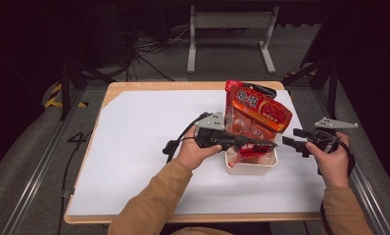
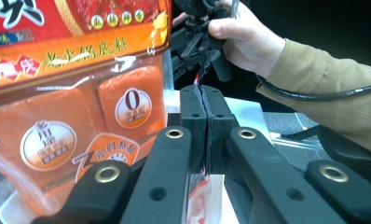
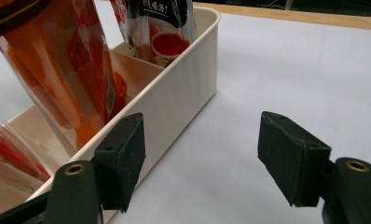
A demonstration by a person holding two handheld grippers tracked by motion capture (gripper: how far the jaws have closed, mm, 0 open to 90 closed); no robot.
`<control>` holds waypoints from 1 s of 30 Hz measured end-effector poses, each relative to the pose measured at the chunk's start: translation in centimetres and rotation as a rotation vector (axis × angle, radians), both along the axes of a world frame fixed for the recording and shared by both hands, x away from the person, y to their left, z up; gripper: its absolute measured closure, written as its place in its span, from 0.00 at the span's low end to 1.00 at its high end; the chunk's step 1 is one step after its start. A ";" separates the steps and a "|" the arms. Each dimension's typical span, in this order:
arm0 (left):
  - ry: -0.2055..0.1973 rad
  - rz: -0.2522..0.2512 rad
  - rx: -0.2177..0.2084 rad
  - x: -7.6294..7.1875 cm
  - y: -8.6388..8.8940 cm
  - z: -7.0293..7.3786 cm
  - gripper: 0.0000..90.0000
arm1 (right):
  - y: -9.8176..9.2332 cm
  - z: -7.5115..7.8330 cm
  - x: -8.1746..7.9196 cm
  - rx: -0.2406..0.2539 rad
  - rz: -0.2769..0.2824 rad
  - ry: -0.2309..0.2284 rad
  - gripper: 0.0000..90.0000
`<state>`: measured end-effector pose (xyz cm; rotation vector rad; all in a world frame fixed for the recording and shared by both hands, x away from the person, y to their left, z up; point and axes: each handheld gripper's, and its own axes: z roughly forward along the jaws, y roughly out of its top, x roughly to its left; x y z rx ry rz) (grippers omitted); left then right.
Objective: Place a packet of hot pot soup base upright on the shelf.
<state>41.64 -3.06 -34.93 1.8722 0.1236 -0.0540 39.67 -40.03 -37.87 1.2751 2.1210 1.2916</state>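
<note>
Orange and red plastic crowds my left gripper view: the big pouch (image 2: 76,93) stands right beside my left gripper (image 2: 203,100), whose pads are pressed flat together with a thin sliver of clear film pinched in the seam. From the high view my left gripper (image 1: 261,143) reaches across the white bin (image 1: 251,168), clamped on the edge of that pouch (image 1: 256,115), which stands upright in the bin and leans toward the far side. A second, darker packet (image 3: 158,25) stands in the bin's far compartment, behind a divider.

My right gripper (image 3: 202,158) is empty, its jaws spread wide, hanging low over the white sheet (image 3: 291,70) just beside the bin's outer wall (image 3: 183,88). In the high view it (image 1: 293,142) sits to the right of the bin, apart from the pouch. The bin wall stands between this gripper and the pouches.

Wooden table edge (image 1: 183,85) frames the sheet. Beyond it I see a grey metal stand (image 1: 230,34) and loose cables (image 1: 149,54) on the floor.
</note>
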 end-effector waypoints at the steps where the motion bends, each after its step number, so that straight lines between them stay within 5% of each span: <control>1: -0.002 0.002 0.006 0.0 0.1 -0.1 0.99 | 0.0 0.0 0.0 0.000 0.000 0.000 0.37; 6: -0.007 0.036 0.067 0.0 0.2 -0.3 0.98 | 0.1 -0.1 0.1 -0.002 0.002 -0.001 0.36; 13: 0.006 0.060 0.047 0.3 0.6 -0.4 0.90 | 0.2 -0.1 0.1 0.000 0.001 0.003 0.36; 17: 0.006 0.073 0.033 0.3 0.7 -0.3 0.77 | 0.2 -0.1 0.2 -0.003 0.003 0.004 0.36; 23: 0.022 0.102 0.016 0.2 0.7 -0.2 0.36 | 0.2 -0.2 0.2 -0.004 0.003 0.006 0.35; 30: 0.033 0.131 -0.006 0.2 1.5 0.3 0.26 | 0.3 -0.1 0.2 -0.002 0.003 0.007 0.35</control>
